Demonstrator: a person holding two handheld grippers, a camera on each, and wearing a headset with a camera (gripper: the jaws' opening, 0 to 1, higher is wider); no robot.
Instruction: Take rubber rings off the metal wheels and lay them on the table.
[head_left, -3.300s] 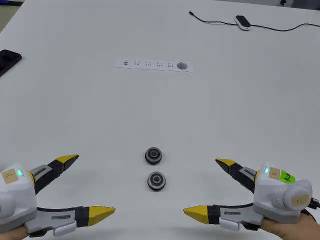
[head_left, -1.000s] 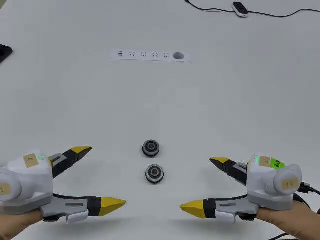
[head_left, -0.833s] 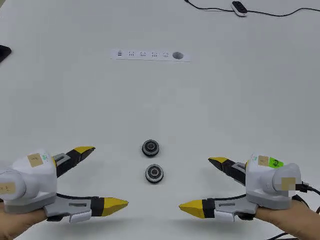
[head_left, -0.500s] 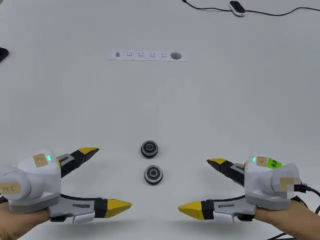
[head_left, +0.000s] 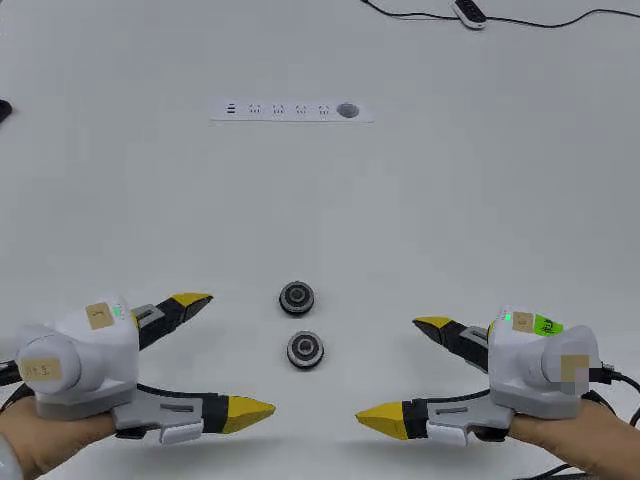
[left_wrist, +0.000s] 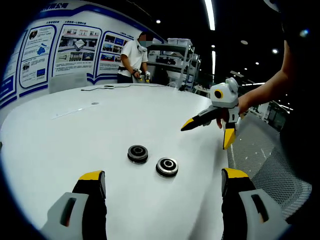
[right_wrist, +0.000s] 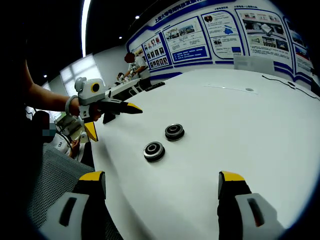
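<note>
Two small metal wheels with black rubber rings lie flat on the white table: the far wheel (head_left: 297, 297) (left_wrist: 137, 153) (right_wrist: 174, 132) and the near wheel (head_left: 305, 349) (left_wrist: 167, 167) (right_wrist: 154, 150). My left gripper (head_left: 220, 355) (left_wrist: 162, 182) is open to the left of them, its jaws pointing toward the wheels and nothing between them. On the right, my right gripper (head_left: 400, 370) (right_wrist: 159, 183) is open too, jaws wide and facing the wheels. Neither gripper touches a wheel. The left gripper view shows the right gripper (left_wrist: 212, 127), and the right gripper view shows the left gripper (right_wrist: 107, 120).
A white power strip (head_left: 291, 110) lies farther back on the table (head_left: 480, 200). A black cable with a remote-like device (head_left: 468, 12) runs along the far edge. A person (left_wrist: 134, 57) stands beyond the table, before wall posters.
My left gripper has edged right and forward toward the wheels. The right gripper has barely moved. The head camera has shifted a little.
</note>
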